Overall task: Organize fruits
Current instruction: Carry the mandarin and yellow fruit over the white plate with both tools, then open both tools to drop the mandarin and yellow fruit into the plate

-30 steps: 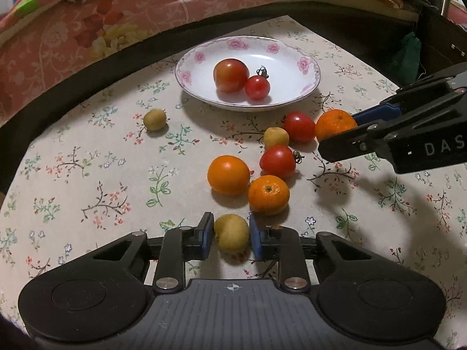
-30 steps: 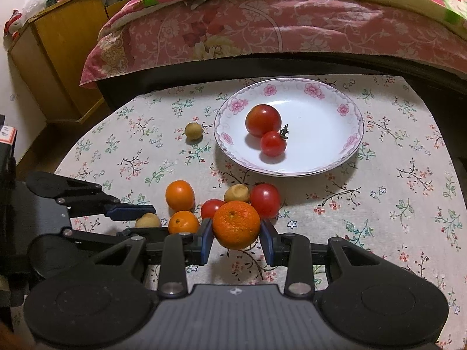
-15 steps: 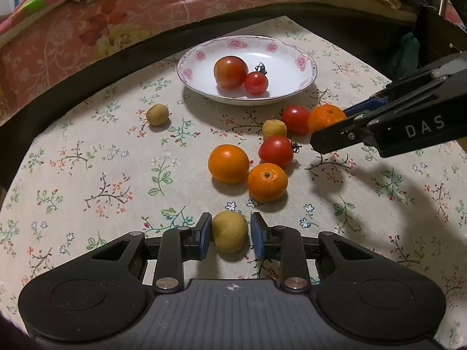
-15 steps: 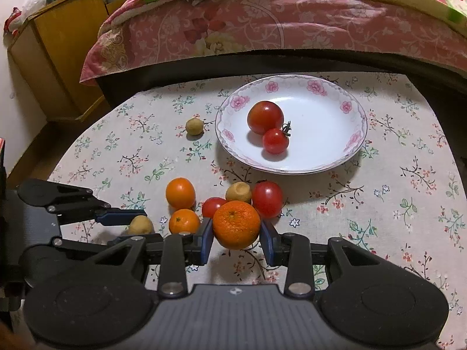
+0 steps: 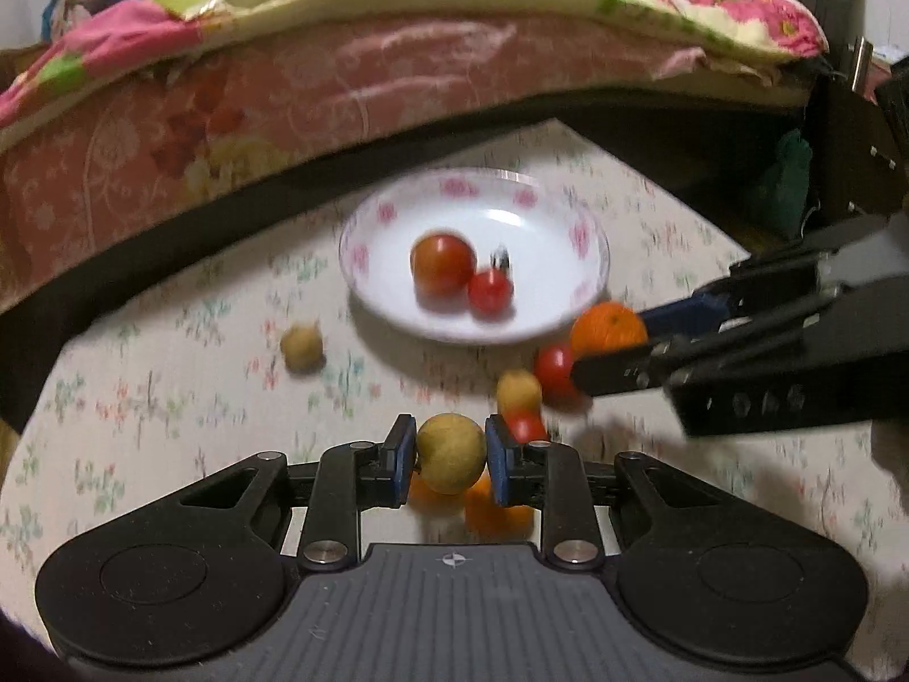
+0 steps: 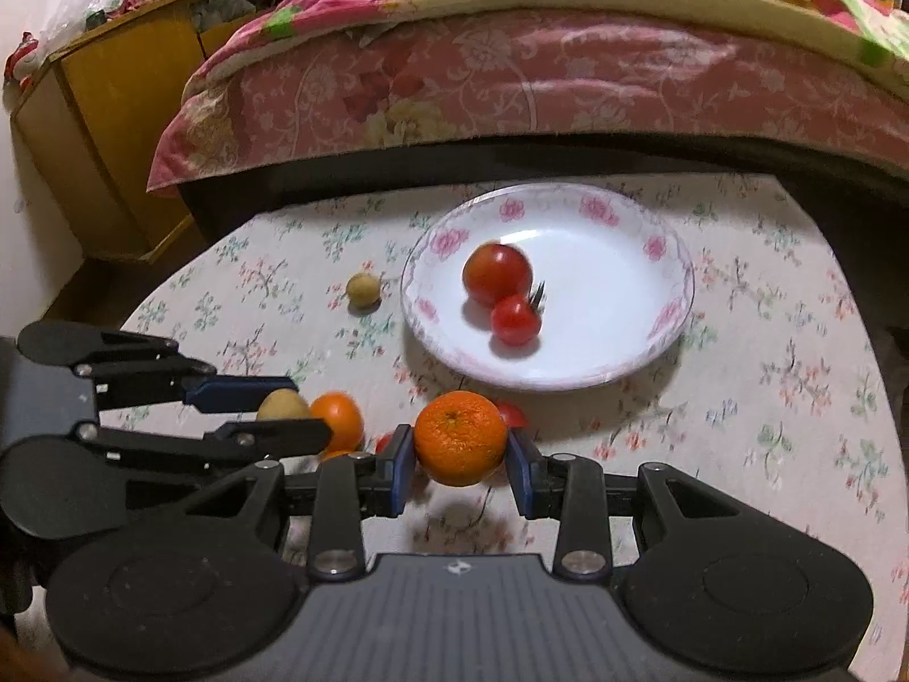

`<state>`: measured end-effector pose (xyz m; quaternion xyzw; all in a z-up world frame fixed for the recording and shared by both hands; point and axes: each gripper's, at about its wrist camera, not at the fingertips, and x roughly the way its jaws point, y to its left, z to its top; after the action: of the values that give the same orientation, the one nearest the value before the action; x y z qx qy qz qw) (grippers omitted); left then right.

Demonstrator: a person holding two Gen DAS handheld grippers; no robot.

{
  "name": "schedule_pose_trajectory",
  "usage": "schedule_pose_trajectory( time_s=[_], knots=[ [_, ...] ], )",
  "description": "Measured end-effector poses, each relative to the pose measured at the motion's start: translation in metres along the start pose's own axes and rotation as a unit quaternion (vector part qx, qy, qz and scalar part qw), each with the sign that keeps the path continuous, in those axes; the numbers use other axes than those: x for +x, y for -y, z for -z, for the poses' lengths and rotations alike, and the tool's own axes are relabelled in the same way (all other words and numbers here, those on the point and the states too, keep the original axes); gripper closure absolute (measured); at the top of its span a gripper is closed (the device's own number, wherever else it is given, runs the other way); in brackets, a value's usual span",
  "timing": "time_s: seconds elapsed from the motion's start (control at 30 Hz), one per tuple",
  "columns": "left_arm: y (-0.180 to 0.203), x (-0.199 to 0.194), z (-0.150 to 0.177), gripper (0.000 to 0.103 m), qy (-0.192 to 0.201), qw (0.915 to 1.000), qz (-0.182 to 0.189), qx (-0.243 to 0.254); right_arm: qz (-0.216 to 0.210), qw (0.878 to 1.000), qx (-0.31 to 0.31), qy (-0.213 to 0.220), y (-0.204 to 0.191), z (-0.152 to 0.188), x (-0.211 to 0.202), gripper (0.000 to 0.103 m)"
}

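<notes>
My left gripper [image 5: 449,460] is shut on a yellow-brown round fruit [image 5: 451,453], held above the flowered tablecloth. My right gripper [image 6: 460,460] is shut on an orange tangerine [image 6: 460,436], also clear of the cloth. The right gripper shows in the left wrist view at the right, its tangerine [image 5: 608,328] near the plate's rim. A white plate with pink flowers [image 6: 625,364] holds a large tomato [image 6: 497,274] and a small tomato [image 6: 515,319]. Loose on the cloth lie another tangerine [image 6: 339,419], red tomatoes [image 5: 554,366], and small yellow fruits [image 5: 518,390], [image 6: 363,290].
The round table with its flowered cloth [image 6: 784,398] ends close behind the plate. A bed with a pink floral cover [image 6: 540,74] runs along the far side. A yellow wooden cabinet [image 6: 108,113] stands at the far left. Bare cloth lies right of the plate.
My left gripper has lifted the yellow-brown fruit off the cloth, and its view has tilted up towards the bed. My right gripper holds the tangerine in much the same place.
</notes>
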<state>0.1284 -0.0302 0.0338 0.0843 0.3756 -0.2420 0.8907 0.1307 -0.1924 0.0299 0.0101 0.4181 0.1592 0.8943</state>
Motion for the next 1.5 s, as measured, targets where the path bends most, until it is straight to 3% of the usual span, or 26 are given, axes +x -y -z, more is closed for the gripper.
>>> schedule_pose_trajectory(
  time_s=[0.27,0.77,1.17,1.5],
  knots=[
    [-0.003,0.031,-0.037,0.069,0.024,0.9997,-0.003,0.003,0.024,0.999,-0.008,0.023,0.018,-0.021,0.013,0.070],
    [-0.010,0.072,-0.050,0.071,0.007,0.9999,-0.006,-0.008,0.028,0.999,0.000,0.016,0.046,-0.036,0.043,0.070],
    [-0.017,0.083,-0.054,0.066,-0.002,0.9996,-0.009,-0.029,0.031,0.999,0.005,0.018,0.052,-0.039,0.053,0.070],
    [-0.019,0.071,-0.057,0.061,0.013,0.9993,-0.012,-0.033,0.036,0.999,0.008,0.036,0.052,-0.043,0.046,0.065]
  ],
)
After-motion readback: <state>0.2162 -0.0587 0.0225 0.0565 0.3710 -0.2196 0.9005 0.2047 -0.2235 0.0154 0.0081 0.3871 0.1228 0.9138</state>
